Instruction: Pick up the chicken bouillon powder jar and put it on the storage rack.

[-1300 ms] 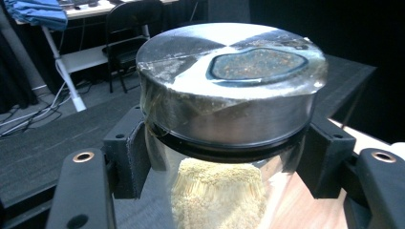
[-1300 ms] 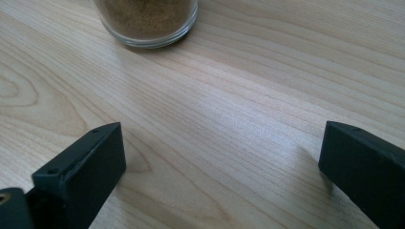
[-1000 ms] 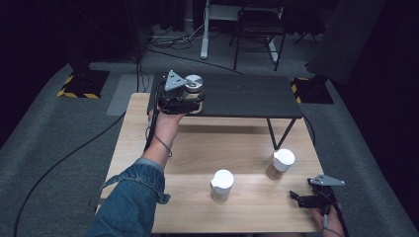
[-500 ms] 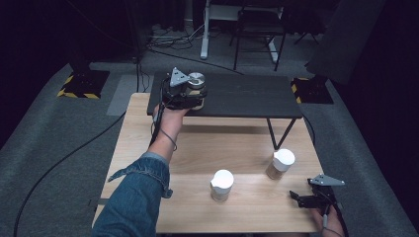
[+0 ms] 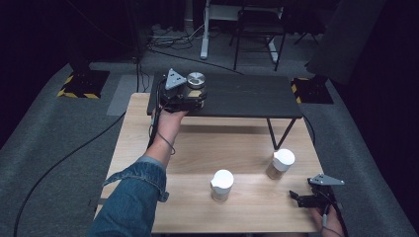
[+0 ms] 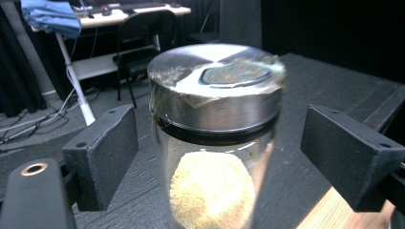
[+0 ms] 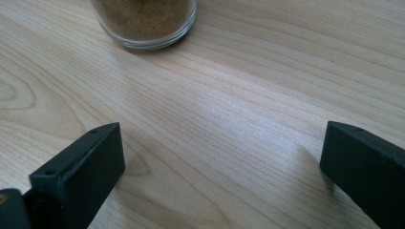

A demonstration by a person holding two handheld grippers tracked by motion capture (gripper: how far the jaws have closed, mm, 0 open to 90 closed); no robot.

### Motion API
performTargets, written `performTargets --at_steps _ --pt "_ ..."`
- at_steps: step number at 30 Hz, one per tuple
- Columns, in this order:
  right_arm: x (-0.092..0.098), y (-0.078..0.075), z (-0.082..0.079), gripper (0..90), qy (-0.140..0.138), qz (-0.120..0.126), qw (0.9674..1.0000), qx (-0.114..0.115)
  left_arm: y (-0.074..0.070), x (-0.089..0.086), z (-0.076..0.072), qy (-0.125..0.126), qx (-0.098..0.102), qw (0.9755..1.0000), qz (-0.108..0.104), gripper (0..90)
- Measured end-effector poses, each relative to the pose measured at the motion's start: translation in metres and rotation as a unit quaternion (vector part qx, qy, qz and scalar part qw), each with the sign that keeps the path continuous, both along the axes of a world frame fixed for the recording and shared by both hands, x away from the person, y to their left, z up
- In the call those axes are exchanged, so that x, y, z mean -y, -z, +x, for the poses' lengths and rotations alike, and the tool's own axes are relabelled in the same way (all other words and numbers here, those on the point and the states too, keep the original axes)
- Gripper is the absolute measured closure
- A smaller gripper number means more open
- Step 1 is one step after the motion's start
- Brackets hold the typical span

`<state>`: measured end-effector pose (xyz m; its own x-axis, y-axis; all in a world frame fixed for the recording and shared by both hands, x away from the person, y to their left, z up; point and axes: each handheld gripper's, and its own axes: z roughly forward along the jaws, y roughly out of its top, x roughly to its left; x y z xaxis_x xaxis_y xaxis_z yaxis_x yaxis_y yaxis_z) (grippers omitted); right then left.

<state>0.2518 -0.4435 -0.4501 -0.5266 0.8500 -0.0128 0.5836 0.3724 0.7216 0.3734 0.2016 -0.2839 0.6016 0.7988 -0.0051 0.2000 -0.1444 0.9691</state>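
The steel-lidded jar (image 5: 195,85) stands upright on the black shelf (image 5: 247,96) at the far side of the table (image 5: 237,148), near the shelf's left end. The left gripper (image 5: 190,98) sits around it; its jaws have just been opening, and in the left gripper view both pads stand clear of the glass, so the jar (image 6: 215,143) is released but still between them. Judged from this, the placing of this jar is as good as done; what remains is to draw the gripper back without nudging it. Two white-lidded jars (image 5: 222,185) (image 5: 280,164) stand on the table, well apart from the shelf, and appear to be the work left. The right gripper (image 5: 306,198) rests low at the table's near right edge, jaws wide and empty, with one jar's base (image 7: 143,21) just ahead. Materials: the jars are clear glass, round, part-filled with fine tan granules; the first lid is brushed metal with a dark inset, its rim overlaid with a clear film. The shelf is matt, dark and grained; the table is pale wood with plain grain.
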Motion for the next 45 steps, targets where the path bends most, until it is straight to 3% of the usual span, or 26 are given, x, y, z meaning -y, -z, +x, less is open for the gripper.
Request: performTargets --at_steps 5,30,45 --pt "0.0 0.0 0.0 0.8 0.0 0.0 1.0 0.0 0.001 -0.005 -0.012 -0.003 0.005 0.9999 -0.011 10.4" --pt "-0.003 0.0 0.002 0.5 0.008 0.0 1.0 -0.001 0.02 -0.019 -0.065 0.005 0.018 0.9998 0.004 7.3" --pt "-0.003 0.0 0.002 0.5 0.008 0.0 1.0 -0.001 0.044 -0.026 -0.078 -0.007 0.003 1.0 0.001 8.8"
